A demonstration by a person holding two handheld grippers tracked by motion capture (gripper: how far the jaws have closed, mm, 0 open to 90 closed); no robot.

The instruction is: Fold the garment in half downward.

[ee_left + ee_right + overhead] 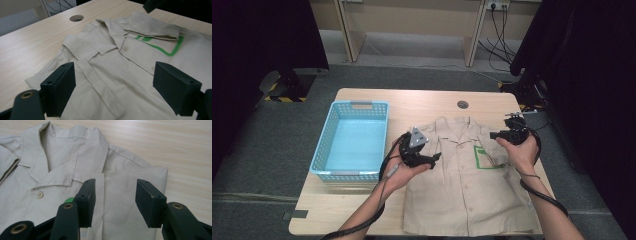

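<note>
Left gripper [435, 157] is hovering over the shirt's [462, 190] left shoulder, jaws spread wide and gripping nothing. Right gripper [495, 134] is hovering over the folded-in right sleeve [130, 195], jaws apart and empty. One beige shirt is lying flat on the table [377, 100], collar pointing away, long axis running near to far. One blue basket [353, 140] is sitting left of it.

Left gripper [436, 156]: black body, grey 3-cornered plate on top, black cable trailing along bare forearm toward near edge. Right gripper [493, 135]: black body, black cable looping by wrist, thin dark band on that wrist. No sleeves on either forearm. Jaws: 2 flat matte-black blocks per gripper, small screw holes in faces, brass-ringed pivots on black arms.
</note>
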